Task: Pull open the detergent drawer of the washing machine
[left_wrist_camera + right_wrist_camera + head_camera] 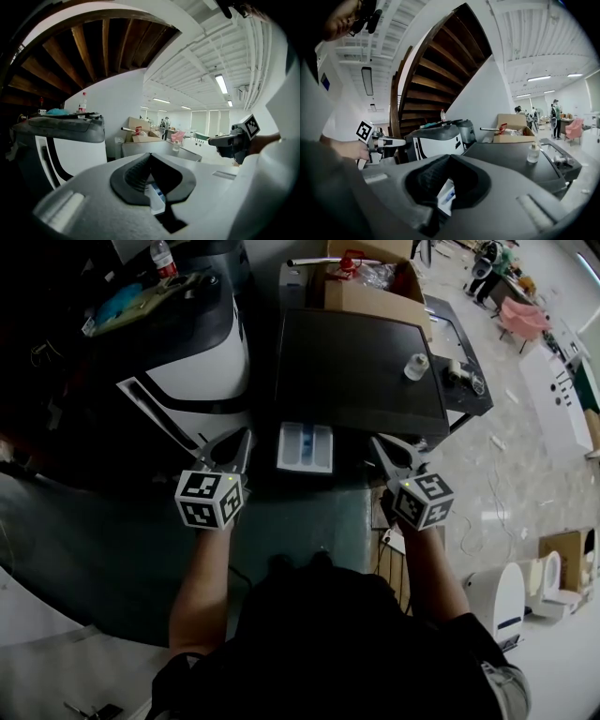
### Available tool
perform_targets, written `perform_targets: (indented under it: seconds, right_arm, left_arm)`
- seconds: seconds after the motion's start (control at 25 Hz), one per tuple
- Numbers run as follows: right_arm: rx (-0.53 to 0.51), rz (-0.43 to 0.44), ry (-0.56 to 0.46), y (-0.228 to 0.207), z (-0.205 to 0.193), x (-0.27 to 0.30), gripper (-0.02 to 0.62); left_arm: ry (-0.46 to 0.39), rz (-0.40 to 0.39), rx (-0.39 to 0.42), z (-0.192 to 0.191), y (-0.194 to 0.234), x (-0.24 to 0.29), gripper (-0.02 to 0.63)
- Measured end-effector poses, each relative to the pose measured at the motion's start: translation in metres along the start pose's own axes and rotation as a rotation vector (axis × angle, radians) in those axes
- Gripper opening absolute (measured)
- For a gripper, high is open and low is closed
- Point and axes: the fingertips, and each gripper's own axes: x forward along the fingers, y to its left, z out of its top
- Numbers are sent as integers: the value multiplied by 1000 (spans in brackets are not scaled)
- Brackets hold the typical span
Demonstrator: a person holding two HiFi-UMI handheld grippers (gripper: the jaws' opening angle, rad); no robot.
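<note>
The drawer stood open from the washer. The left gripper and right gripper flanked it, fingers pressed together, empty. Best to avoid knocking it.

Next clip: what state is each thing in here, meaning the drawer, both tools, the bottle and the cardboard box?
Drawer: pulled out, compartments showing.
Left tool: shut, empty.
Right tool: shut, empty.
Bottle: upright.
Box: open at the top.
</note>
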Motion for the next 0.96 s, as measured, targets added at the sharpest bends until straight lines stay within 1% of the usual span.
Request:
perform_targets:
  seconds: [0.12, 0.28, 0.36, 0.76, 0.96]
  right_arm:
    - [-7, 18, -21, 4, 1, -5, 2]
    - [23, 35, -49, 6, 2, -8, 2]
    - [13, 42, -49, 8, -1, -9, 2]
    - [-1, 60, -62, 22, -3, -17, 2]
    - [-6, 66, -66, 28, -3, -16, 2]
  left_arm:
    - [-23, 19, 5, 9, -4, -2, 11]
    - [-12, 30, 8, 5, -5, -2, 11]
    - [-9, 33, 3, 2, -5, -1, 11]
    - [-5, 9, 7, -10, -23, -7, 11]
    - [-10, 9, 11, -11, -23, -12, 11]
